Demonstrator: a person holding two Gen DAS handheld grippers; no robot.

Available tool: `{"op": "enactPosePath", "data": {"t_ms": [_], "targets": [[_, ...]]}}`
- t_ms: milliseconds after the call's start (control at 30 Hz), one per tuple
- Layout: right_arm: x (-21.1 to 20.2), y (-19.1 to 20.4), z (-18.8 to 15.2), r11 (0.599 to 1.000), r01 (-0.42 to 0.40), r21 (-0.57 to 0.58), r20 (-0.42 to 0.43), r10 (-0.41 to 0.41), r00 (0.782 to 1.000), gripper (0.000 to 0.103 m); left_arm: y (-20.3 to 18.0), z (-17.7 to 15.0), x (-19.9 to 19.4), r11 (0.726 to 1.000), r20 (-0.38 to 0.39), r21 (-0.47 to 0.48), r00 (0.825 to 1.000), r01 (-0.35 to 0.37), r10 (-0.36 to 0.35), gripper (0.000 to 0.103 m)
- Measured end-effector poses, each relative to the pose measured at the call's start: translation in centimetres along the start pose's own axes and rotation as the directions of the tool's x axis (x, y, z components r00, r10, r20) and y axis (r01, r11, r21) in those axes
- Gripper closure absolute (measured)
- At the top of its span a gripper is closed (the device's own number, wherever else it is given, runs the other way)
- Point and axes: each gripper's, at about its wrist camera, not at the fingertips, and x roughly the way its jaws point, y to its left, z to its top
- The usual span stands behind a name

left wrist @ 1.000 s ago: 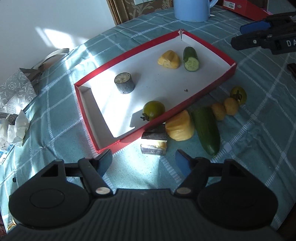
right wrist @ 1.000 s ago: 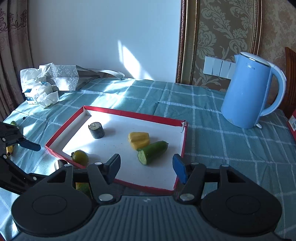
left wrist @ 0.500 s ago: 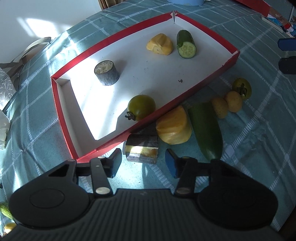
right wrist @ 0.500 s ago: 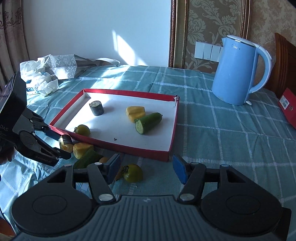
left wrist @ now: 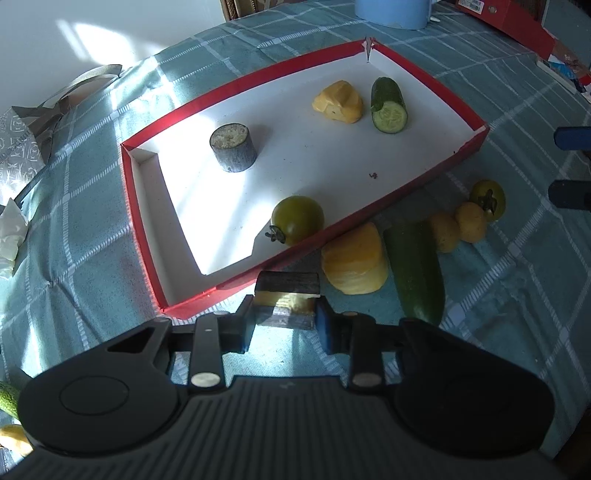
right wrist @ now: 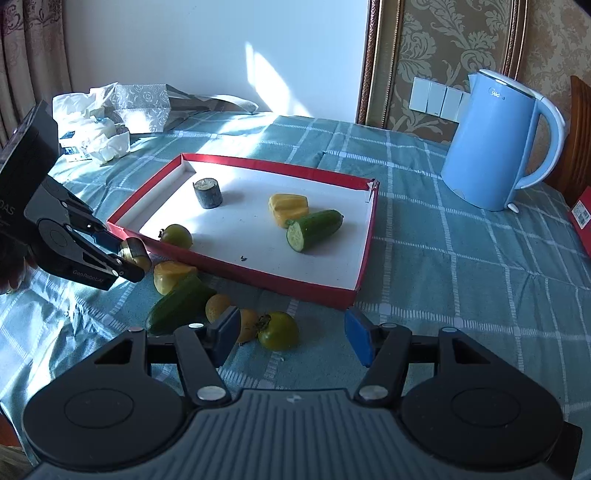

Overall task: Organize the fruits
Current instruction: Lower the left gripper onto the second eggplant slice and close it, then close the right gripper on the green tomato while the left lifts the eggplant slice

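Observation:
A red-rimmed white tray [left wrist: 369, 206] holds a dark chunk [left wrist: 232, 153], a green tomato [left wrist: 297, 219], a yellow piece [left wrist: 338, 103] and a cucumber half [left wrist: 388, 105]. Just outside its near rim, my left gripper [left wrist: 285, 319] has both pads pressed on a second dark-skinned chunk [left wrist: 286, 299] with a pale cut face, which is also visible in the right wrist view [right wrist: 136, 253]. Beside it lie a yellow piece [left wrist: 354, 262], a cucumber [left wrist: 413, 273], two small yellow fruits [left wrist: 458, 227] and a green tomato [right wrist: 279, 330]. My right gripper [right wrist: 291, 334] hangs open over that tomato, gripping nothing.
A blue kettle [right wrist: 495, 144] stands at the back right on the checked cloth. Crumpled tissues and packets [right wrist: 96, 125] lie at the back left. A red box [left wrist: 509, 22] sits beyond the tray. A cucumber bit [left wrist: 7, 398] lies at the left wrist view's lower-left edge.
My left gripper has drawn in on the dark chunk outside the tray and its jaws have shut on it. My right gripper has come down toward the loose fruits, still open.

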Motion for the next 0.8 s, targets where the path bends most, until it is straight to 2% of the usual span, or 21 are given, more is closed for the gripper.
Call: {"op": "enactPosePath", "data": {"t_ms": [133, 233, 333, 400, 500, 600, 800], "targets": [[0.7, 0.5, -0.3, 0.999, -0.005, -0.045, -0.012, 0.005, 1.0, 0.042, 0.4, -0.4, -2.9, 0.996, 0.06, -0.087, 0.998, -0.015, 0.02, 0.073], [1.5, 1.0, -0.6, 0.996, -0.009, -0.091, -0.024, 0.007, 1.0, 0.044, 0.1, -1.1, -5.1, 0.987, 0.081, -0.15, 0.995, -0.052, 0.065, 0.073], [2.2, 1.4, -1.0, 0.988, -0.01, -0.153, -0.04, 0.004, 0.999, 0.049, -0.5, -1.9, -6.4, 0.977, 0.074, -0.201, 0.993, -0.077, 0.094, 0.073], [2.8, 1.6, -1.2, 0.982, -0.019, -0.187, -0.059, 0.008, 0.998, 0.057, -0.8, -2.3, -6.9, 0.971, 0.059, -0.22, 0.992, -0.094, 0.11, 0.073], [3.3, 1.4, -1.3, 0.983, -0.036, -0.18, -0.082, 0.021, 0.996, 0.058, -1.1, -2.6, -7.3, 0.966, 0.04, -0.228, 0.991, -0.119, 0.131, 0.074], [3.6, 1.4, -1.3, 0.98, -0.054, -0.189, -0.09, 0.037, 0.995, 0.058, -0.9, -2.8, -7.6, 0.961, 0.023, -0.253, 0.992, -0.114, 0.124, 0.074], [4.3, 1.8, -1.1, 0.956, -0.052, -0.288, -0.084, 0.029, 0.996, 0.058, -0.6, -3.1, -7.8, 0.952, 0.02, -0.273, 0.988, -0.141, 0.152, 0.074]]}}
